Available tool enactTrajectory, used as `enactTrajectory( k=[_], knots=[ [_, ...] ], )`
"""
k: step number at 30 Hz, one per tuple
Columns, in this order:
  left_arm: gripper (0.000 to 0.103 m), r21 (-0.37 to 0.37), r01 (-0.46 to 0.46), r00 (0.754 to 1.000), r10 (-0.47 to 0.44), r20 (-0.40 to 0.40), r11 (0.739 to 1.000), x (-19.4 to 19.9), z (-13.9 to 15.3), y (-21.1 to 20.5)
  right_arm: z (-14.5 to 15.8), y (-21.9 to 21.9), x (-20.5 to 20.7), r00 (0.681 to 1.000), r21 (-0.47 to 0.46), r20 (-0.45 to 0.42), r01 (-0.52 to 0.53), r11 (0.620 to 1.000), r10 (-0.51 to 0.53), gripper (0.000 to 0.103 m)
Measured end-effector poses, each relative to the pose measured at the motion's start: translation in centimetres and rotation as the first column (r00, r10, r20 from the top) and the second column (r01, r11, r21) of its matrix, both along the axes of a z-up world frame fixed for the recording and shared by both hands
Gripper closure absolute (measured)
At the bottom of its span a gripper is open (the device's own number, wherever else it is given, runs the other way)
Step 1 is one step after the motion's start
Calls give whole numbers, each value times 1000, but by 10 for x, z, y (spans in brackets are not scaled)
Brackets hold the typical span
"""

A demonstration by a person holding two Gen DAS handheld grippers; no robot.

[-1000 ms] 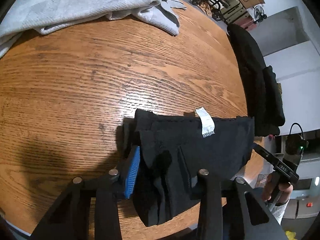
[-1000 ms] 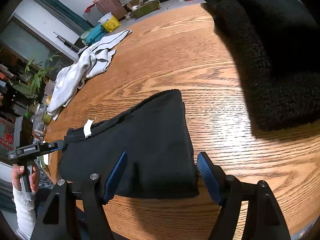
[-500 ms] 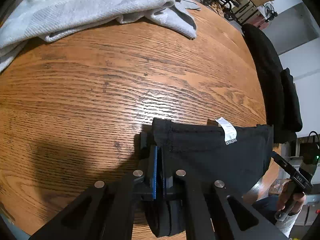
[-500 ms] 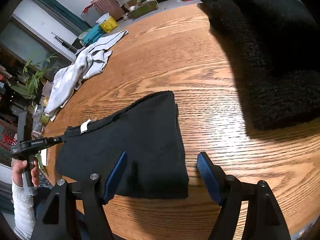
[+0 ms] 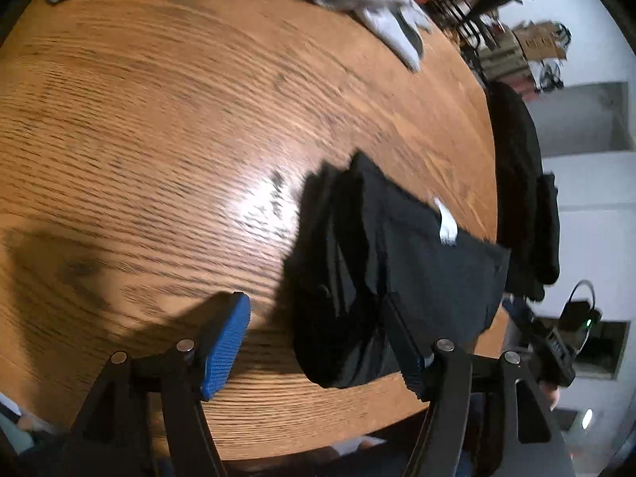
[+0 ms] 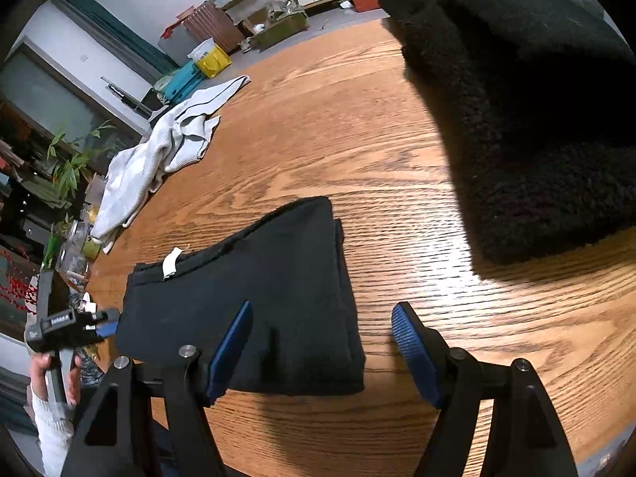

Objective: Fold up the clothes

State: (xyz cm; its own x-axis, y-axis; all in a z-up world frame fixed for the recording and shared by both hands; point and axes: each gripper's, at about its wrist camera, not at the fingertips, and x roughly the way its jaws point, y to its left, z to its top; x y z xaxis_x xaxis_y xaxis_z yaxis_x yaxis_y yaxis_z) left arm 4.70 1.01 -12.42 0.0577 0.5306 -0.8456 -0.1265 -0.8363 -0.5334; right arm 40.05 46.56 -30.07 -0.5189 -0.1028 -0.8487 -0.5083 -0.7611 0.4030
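Note:
A black folded garment with a white label lies flat on the round wooden table. My left gripper is at its left end with its jaws opening. The garment's end sits between the blue pads, and neither pad presses on it. In the right wrist view the same garment lies near the table's front edge. My right gripper stands open over its near right corner, one finger above the cloth and one above bare wood. The left gripper shows there at the garment's far left end.
A light grey sweater lies crumpled at the table's far left edge. A thick black fleece pile fills the right side of the table. Bare wood lies between them. Room clutter stands beyond the table.
My left gripper, shut on the garment's end half a second ago, has let go and opened wide. The garment has settled flat on the table. The right gripper has not moved.

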Motion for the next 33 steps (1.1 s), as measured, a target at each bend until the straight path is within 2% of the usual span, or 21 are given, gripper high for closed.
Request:
enactTrajectory(
  k=[4, 7, 8, 9, 12, 16, 23, 25, 26, 29, 33],
  knots=[
    [33, -13, 23, 999, -24, -32, 1000, -1, 0, 14, 10, -18, -9, 996, 14, -41, -81, 997, 82, 27],
    [33, 3, 34, 999, -34, -18, 999, -3, -2, 24, 16, -45, -21, 977, 31, -54, -206, 978, 207, 27],
    [33, 6, 44, 999, -44, -11, 999, -2, -3, 27, 16, -55, -26, 968, 41, -47, -246, 968, 248, 33],
    [33, 5, 58, 998, -58, -5, 998, -1, -3, 30, 17, -66, -33, 956, 67, -26, -289, 955, 292, 38],
    [33, -15, 76, 997, -77, -17, 997, -1, -3, 39, 18, -96, -51, 917, 139, 32, -397, 907, 397, 38],
    [33, 0, 70, 998, -70, -4, 998, -4, -5, 34, 11, -121, -73, 883, 161, 115, -469, 868, 455, 38],
    [33, 21, 106, 994, -106, 17, 994, -3, -9, 31, -26, -155, -94, 825, 324, 368, -547, 772, 429, 27],
    [33, 25, 112, 993, -113, 24, 993, -3, -10, 31, -30, -156, -96, 825, 348, 388, -544, 763, 411, 17],
    [33, 26, 113, 993, -114, 26, 993, -3, -10, 30, -30, -155, -96, 827, 358, 393, -540, 762, 402, 16],
    [33, 19, 108, 994, -108, 28, 994, -3, -11, 27, -19, -140, -87, 852, 347, 368, -498, 795, 373, 22],
    [33, 18, 105, 994, -106, 24, 994, -1, -9, 23, -1, -115, -72, 892, 373, 344, -417, 829, 294, 19]
  ],
)
